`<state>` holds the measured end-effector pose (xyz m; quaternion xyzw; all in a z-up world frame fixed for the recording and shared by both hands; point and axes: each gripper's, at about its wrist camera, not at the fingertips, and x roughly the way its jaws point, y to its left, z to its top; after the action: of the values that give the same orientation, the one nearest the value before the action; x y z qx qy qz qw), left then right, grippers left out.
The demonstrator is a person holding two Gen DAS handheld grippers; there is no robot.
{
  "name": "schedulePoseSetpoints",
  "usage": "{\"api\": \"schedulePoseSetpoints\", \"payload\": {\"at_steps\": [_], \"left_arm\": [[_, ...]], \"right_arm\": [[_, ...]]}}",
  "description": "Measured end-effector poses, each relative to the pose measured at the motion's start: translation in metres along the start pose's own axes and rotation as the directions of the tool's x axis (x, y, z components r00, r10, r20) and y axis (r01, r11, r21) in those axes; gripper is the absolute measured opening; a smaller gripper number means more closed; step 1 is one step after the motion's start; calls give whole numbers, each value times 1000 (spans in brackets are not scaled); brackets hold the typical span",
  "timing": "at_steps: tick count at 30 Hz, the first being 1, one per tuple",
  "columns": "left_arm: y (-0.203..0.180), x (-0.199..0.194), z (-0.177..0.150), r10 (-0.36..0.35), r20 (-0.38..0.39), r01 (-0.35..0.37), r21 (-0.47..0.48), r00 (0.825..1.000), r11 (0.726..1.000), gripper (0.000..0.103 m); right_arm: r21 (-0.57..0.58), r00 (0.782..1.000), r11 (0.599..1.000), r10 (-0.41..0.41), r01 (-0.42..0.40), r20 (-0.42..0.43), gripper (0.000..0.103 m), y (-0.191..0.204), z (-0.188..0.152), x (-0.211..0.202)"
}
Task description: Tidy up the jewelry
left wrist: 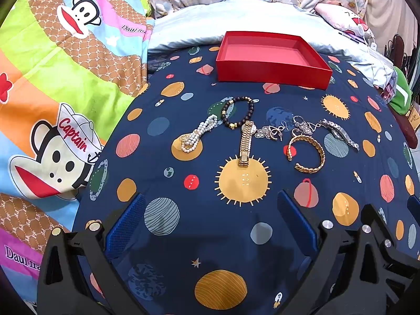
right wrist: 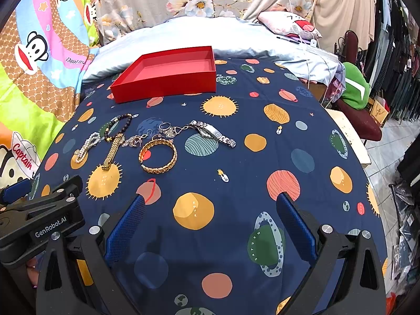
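Bare sheet (right wrist: 236, 162) before the jewelry row (right wrist: 157, 141)

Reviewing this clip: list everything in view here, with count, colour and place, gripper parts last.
red box: 1, red, open and empty, far side of the cloth
planet-print cloth: 1, navy, covers the table
bead bracelet: 1, dark with gold beads, in front of the box, left
pearl bracelet: 1, white, leftmost in the row
gold watch: 1, gold, laid flat, centre
silver trinkets: small tangle, count unclear, right of the gold watch
gold bangle: 1, gold, open cuff, nearer than the trinkets
silver watch: 1, silver, rightmost
left gripper: jaws open, empty, blue pads
right gripper: jaws open, empty
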<state>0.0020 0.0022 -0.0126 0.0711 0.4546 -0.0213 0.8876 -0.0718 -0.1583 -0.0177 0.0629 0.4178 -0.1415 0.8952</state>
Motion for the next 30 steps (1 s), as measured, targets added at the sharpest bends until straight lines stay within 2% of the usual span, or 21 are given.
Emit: {"api": "schedulePoseSetpoints", "payload": {"at_steps": [7, 13, 16, 19, 25, 26, 28, 30], "left_arm": [[0, 5, -1, -8, -12, 8, -3, 1000, 1000, 98], [3, 18, -2, -48, -46, 47, -19, 998, 999, 98], [7, 28, 1, -42, -52, 41, -18, 998, 999, 98], [19, 41, 8, -43, -44, 42, -37, 998, 998, 98], [56, 75, 29, -120, -26, 116, -115, 993, 987, 97], [60, 80, 33, -132, -22, 129, -118, 991, 985, 96], [67, 91, 39, -168, -21, 164, -126, 986, 978, 86], [68, 100, 44, -184, -29, 179, -117, 982, 977, 82]], "right_arm": [[-3, 1000, 1000, 2, -2, -9, 98, 2, -4, 6], [-10, 999, 1000, 3, -4, -44, 98, 4, -3, 17], [-9, 998, 1000, -4, 4, -63, 98, 3, -2, 25], [0, 997, 1000, -7, 7, -78, 98, -2, 2, 31], [16, 994, 1000, -7, 8, -108, 98, -9, 9, 46], [17, 994, 1000, -5, 6, -111, 98, -9, 10, 48], [17, 993, 1000, -1, 3, -115, 98, -9, 12, 51], [20, 993, 1000, 2, 0, -118, 98, -9, 14, 55]]}}
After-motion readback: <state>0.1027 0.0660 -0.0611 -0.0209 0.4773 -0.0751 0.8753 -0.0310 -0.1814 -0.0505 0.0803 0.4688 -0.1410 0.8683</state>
